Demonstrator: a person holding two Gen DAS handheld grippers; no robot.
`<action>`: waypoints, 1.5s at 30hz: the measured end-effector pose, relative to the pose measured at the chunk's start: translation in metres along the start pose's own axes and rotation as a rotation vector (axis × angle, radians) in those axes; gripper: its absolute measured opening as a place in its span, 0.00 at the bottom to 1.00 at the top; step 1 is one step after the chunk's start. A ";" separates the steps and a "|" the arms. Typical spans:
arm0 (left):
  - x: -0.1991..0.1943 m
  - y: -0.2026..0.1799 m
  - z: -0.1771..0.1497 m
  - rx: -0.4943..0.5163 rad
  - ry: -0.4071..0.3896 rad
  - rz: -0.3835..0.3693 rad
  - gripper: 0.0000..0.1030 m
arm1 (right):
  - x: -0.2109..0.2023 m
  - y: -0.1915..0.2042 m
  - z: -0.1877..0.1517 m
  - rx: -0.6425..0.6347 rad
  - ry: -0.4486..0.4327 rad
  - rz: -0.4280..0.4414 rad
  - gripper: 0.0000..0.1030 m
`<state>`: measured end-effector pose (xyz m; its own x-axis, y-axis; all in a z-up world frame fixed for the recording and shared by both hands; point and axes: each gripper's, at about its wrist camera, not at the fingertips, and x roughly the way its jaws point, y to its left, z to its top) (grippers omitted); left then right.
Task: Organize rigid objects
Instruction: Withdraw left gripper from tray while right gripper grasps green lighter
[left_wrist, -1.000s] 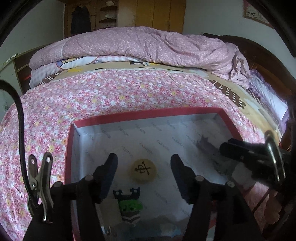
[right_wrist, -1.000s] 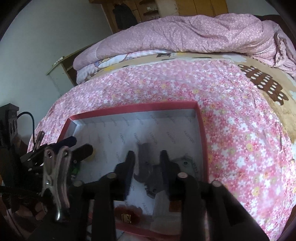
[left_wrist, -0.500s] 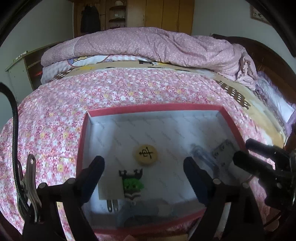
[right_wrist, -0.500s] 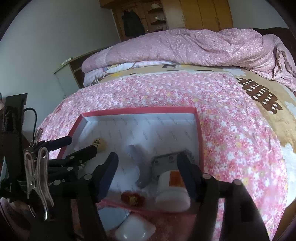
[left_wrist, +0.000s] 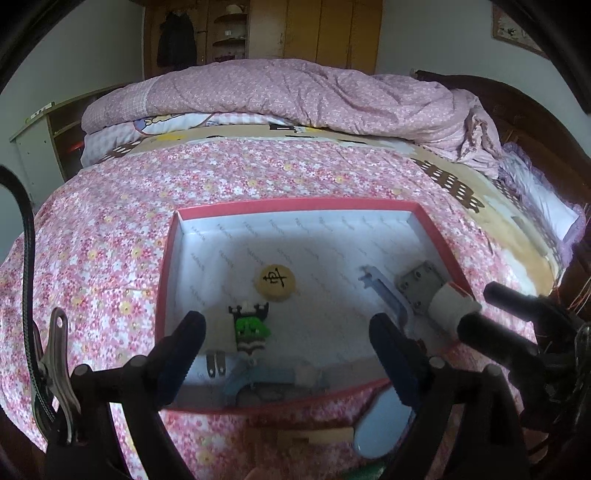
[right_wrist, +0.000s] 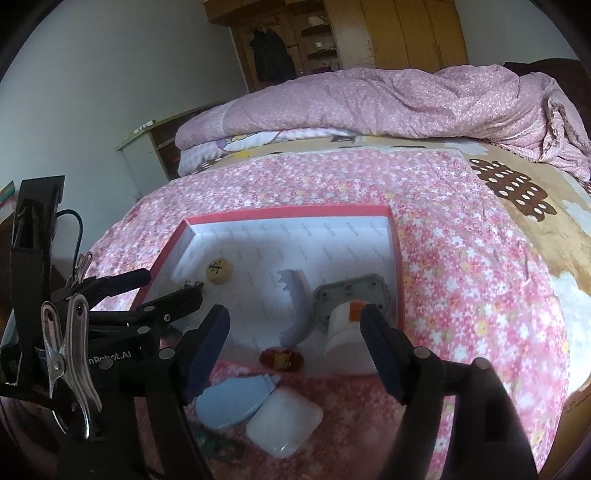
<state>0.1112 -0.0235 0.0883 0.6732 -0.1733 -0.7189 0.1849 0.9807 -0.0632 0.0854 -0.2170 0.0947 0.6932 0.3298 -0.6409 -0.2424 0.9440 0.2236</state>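
Bed (left_wrist: 110, 236) w/ floral sheet carries red box (left_wrist: 295, 204); left tool (left_wrist: 284, 354) opening, empty, over green toy (left_wrist: 251, 328); right tool (right_wrist: 295, 343) opening, empty, by jar (right_wrist: 343, 332).

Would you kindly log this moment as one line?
left gripper: opening, holds nothing | right gripper: opening, holds nothing | red box: round game piece, green toy, metal plate inside

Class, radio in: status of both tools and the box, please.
Left tool and right tool both opening, nothing between their fingers. Red-rimmed white box holds round beige chess piece, green figure. Nothing blocking.
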 end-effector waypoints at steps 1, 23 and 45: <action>-0.002 0.000 -0.002 0.001 0.000 0.001 0.90 | -0.002 0.001 -0.002 -0.002 0.001 0.001 0.73; -0.034 0.034 -0.058 -0.063 0.046 0.031 0.90 | -0.020 0.014 -0.059 -0.001 0.085 0.002 0.73; -0.043 0.075 -0.098 -0.128 0.051 0.076 0.90 | 0.021 0.078 -0.100 -0.065 0.302 -0.047 0.75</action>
<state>0.0260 0.0659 0.0463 0.6440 -0.0965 -0.7589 0.0397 0.9949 -0.0928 0.0132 -0.1363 0.0257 0.4738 0.2616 -0.8409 -0.2648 0.9530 0.1473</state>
